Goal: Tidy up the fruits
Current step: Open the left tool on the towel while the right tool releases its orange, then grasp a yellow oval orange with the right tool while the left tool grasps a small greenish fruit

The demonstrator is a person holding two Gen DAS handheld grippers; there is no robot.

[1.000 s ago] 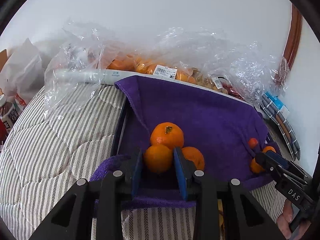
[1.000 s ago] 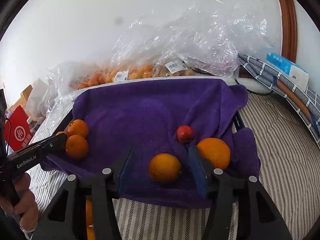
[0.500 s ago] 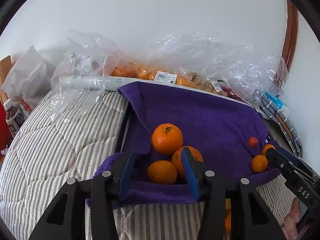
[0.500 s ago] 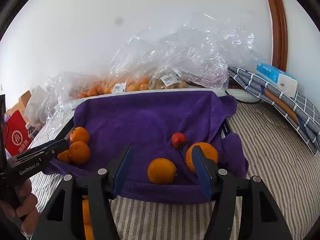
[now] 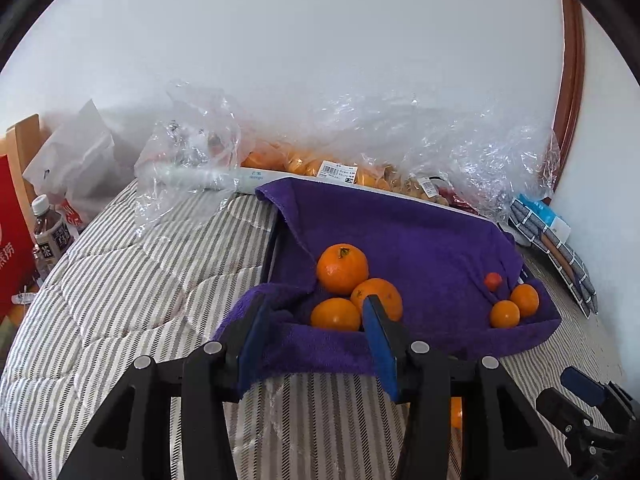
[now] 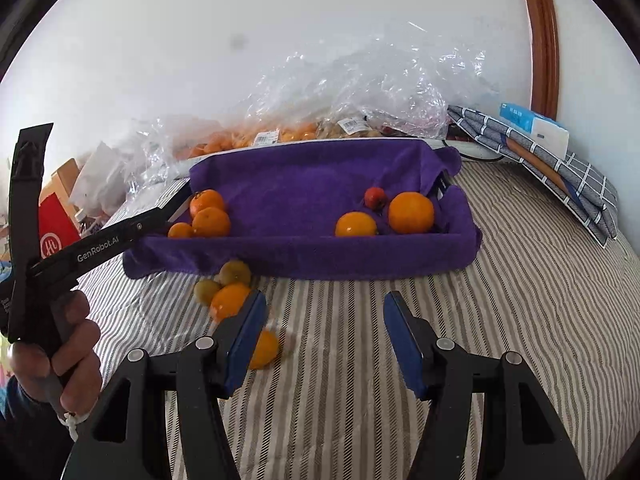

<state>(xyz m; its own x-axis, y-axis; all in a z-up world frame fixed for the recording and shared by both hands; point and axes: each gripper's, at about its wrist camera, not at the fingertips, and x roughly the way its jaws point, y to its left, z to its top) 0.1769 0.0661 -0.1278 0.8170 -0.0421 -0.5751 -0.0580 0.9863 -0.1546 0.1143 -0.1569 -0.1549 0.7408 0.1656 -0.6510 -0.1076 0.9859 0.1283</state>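
Five oranges (image 6: 211,222) and one small red fruit (image 6: 375,197) now lie in the purple-towelled tray (image 6: 304,258), because both grippers have just let go and pulled back: the left gripper (image 5: 316,330) and the right gripper (image 6: 324,336) are both open with nothing between the pads. Four more loose fruits (image 6: 230,300) wait on the striped quilt (image 6: 520,300) just in front of the tray, so sorting is not finished. Behind the tray stand crinkled plastic bags (image 6: 360,96) of fruit; nothing seems to block the loose ones.

Both tongs (image 5: 316,332) (image 6: 324,336) opened, released their oranges (image 5: 335,314) (image 6: 355,225), and drew back from the tray (image 6: 304,256).
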